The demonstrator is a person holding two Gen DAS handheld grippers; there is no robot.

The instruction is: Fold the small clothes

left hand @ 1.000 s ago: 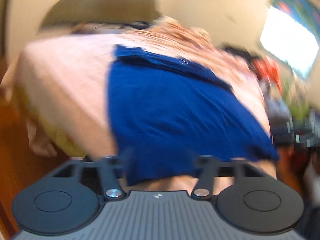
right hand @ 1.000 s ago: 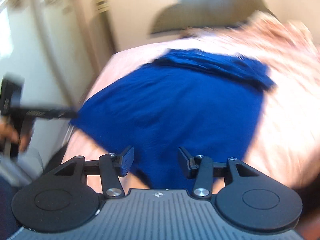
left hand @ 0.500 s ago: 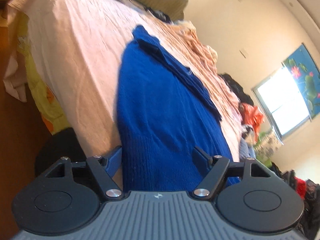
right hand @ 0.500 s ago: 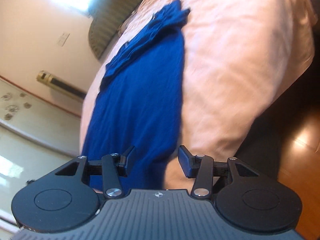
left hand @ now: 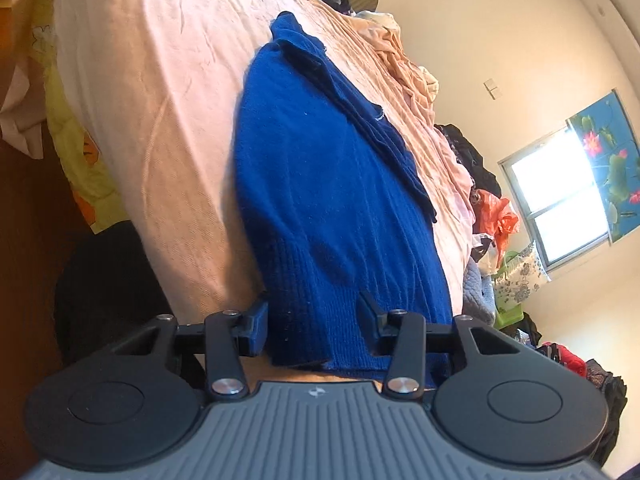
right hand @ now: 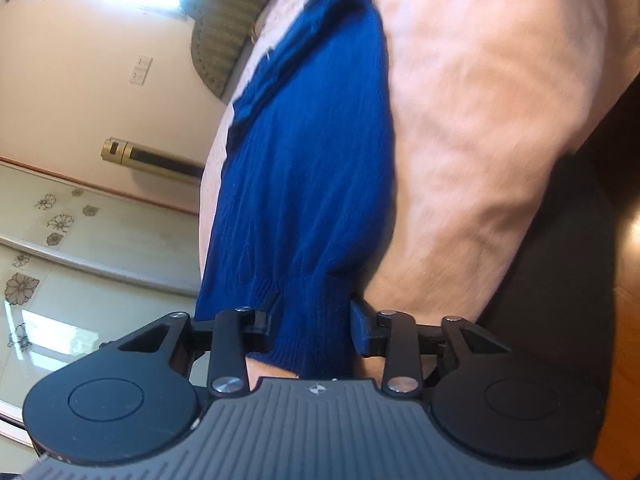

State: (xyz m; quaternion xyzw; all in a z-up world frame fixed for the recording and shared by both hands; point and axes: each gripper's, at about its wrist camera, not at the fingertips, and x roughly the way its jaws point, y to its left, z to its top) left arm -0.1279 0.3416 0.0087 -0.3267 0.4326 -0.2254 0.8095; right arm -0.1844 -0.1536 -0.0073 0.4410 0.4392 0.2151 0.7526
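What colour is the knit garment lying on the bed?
Deep royal blue sweater, plain with a ribbed hem; it shows best in the left wrist view.

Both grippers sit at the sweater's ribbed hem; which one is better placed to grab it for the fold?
Neither clearly: the left gripper and right gripper are both open, each straddling the sweater hem. The fold likely needs both together.

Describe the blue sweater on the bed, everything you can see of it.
The blue sweater is a deep blue knit with a ribbed hem, lying flat on the pink bedsheet, its far end folded over into a darker band. The hem lies at the bed's near edge, between the open fingers of the left gripper and right gripper; neither has closed.
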